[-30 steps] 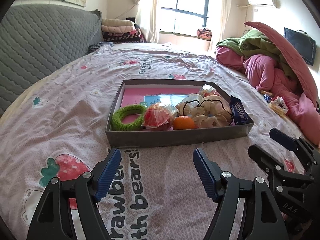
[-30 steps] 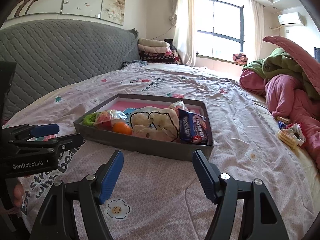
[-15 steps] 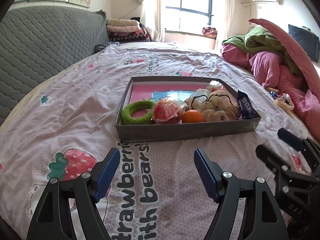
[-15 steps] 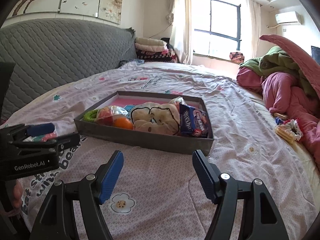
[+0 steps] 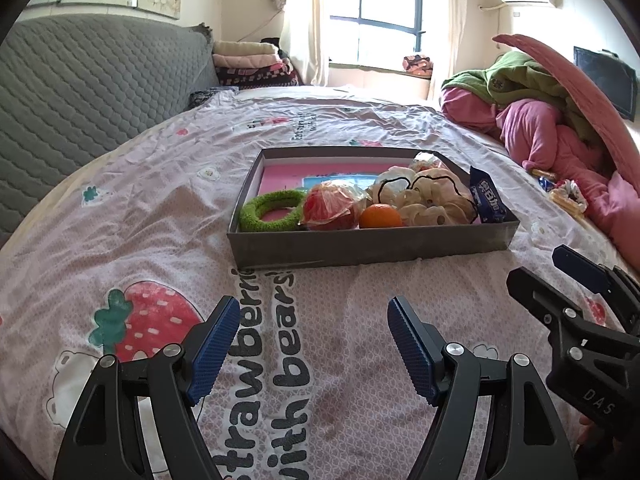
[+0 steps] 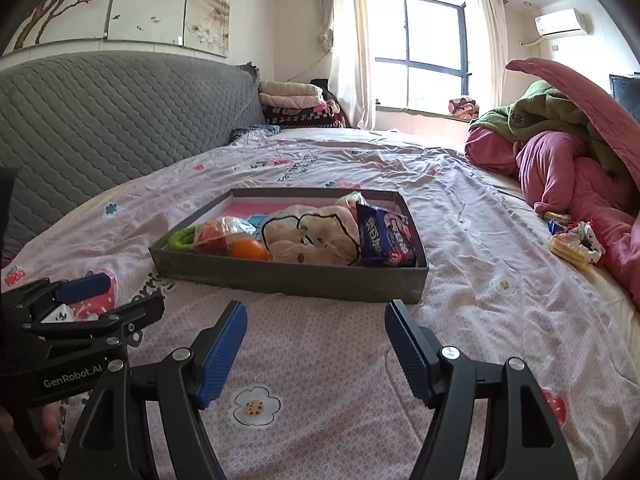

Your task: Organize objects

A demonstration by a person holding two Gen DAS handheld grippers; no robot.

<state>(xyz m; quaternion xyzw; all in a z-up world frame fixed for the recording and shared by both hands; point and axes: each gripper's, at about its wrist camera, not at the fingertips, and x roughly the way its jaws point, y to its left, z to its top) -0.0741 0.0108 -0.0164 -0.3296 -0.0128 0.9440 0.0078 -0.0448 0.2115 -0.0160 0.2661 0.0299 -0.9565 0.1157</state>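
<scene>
Both grippers hang over the bedsheet with nothing held. The left gripper (image 5: 312, 344) has its jaws wide, bare sheet between them; the right gripper (image 6: 316, 350) is likewise spread wide and empty. Ahead of both pairs of jaws, well apart from the fingertips, sits the grey tray (image 5: 360, 246), already holding a green ring (image 5: 272, 211), a wrapped red fruit (image 5: 332, 208), an orange (image 5: 380, 216), a cream scrunchie (image 5: 432, 200) and a blue snack packet (image 6: 386, 236). Far to the right of the right jaws, loose snacks (image 6: 572, 242) lie by the pink blanket (image 6: 568, 176). This looks like a pause between placements; fetching those snacks would call for a reach to the right.
</scene>
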